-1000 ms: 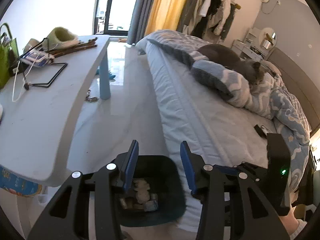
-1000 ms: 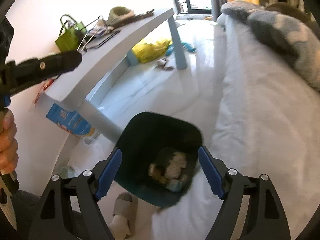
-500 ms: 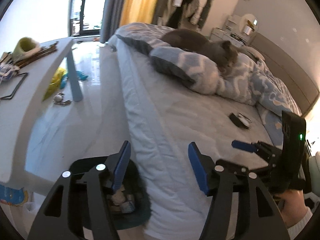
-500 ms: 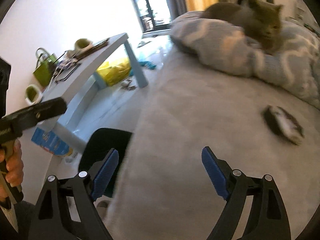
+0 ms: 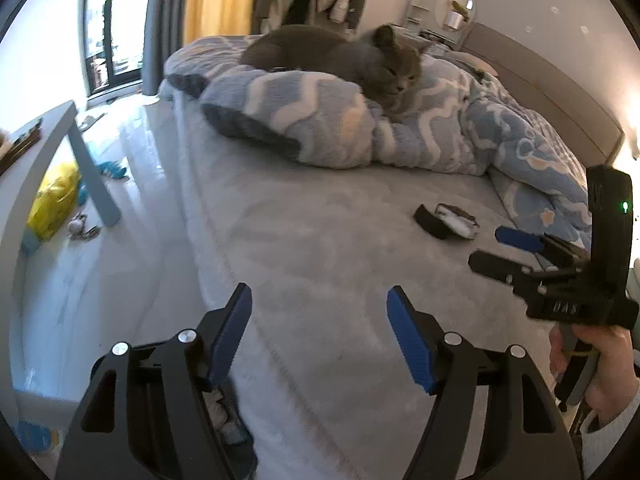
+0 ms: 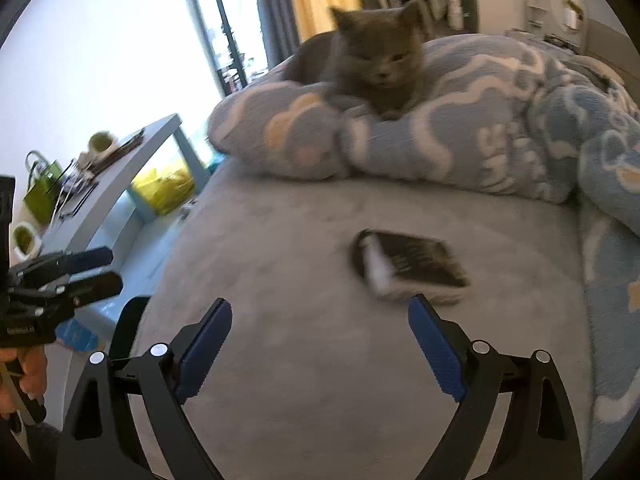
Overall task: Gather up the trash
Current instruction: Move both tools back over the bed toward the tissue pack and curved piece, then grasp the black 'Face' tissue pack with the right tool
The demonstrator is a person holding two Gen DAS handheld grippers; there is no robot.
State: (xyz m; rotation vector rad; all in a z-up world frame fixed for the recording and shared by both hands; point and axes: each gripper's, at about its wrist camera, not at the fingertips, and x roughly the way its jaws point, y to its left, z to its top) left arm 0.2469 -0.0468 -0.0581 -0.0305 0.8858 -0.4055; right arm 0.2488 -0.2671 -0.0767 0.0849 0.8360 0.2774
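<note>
Both hand-held grippers have swung away from the bin and now point down over the bed. A second ago the dark bin filled the space between their fingers; now only a sliver of the bin (image 5: 224,420), with crumpled scraps inside, shows behind the left hand-held gripper (image 5: 320,332), low beside the bed's edge. The left one's jaws are opening, about two-thirds wide, with nothing between them but grey bedsheet (image 5: 320,240). The right hand-held gripper (image 6: 320,344) is opening too, nearly as wide as it goes, and holds nothing. A black wrapper (image 6: 408,266) with a white end lies on the sheet just beyond its right finger, apart from it. A grey cat (image 6: 376,64) rests on the blue patterned duvet (image 6: 500,132) behind. The counter (image 6: 116,176) stands off to the left, a yellow bag (image 6: 164,188) under it.
</note>
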